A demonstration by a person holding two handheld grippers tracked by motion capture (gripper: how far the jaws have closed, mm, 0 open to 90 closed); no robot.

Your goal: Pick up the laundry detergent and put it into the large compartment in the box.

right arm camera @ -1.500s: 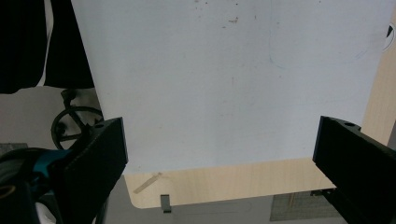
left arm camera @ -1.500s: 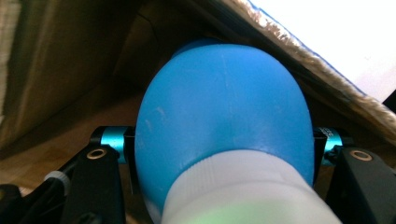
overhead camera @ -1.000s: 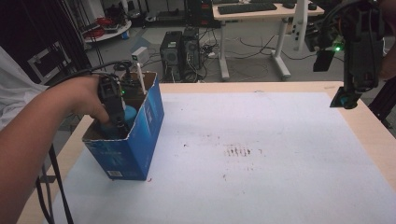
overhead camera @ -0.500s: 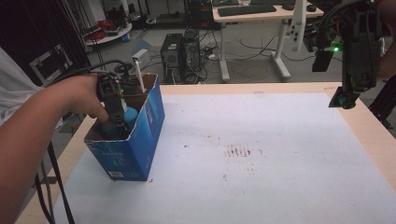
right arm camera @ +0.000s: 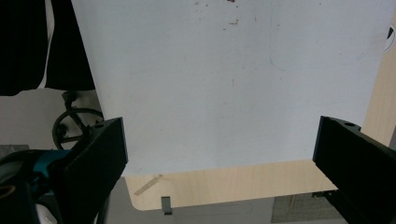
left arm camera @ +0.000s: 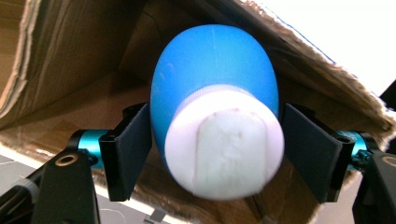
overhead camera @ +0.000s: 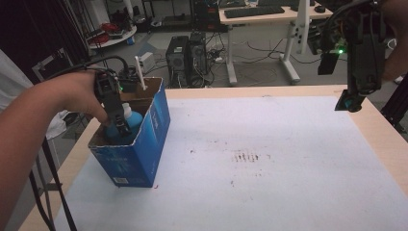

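A blue bottle [left arm camera: 212,70] with a white cap [left arm camera: 224,149] lies inside the open blue cardboard box [overhead camera: 139,149] at the table's left. My left gripper [overhead camera: 118,127] reaches down into that box. Its jaws have just been opening, and the bottle [overhead camera: 132,119] sits between them, with the pads [left arm camera: 135,149] close beside it and no longer squeezing. My right gripper [overhead camera: 350,102] hangs above the table's far right corner, pointing down. In its own view the right gripper [right arm camera: 219,163] stands wide open with nothing between the jaws.
A white sheet [overhead camera: 269,159] covers most of the wooden table [overhead camera: 385,144]. Brown box walls [left arm camera: 70,60] surround the left jaws. Computer towers [overhead camera: 190,57] and a desk [overhead camera: 260,14] stand on the floor behind. Black cables [overhead camera: 48,192] hang off the left edge.
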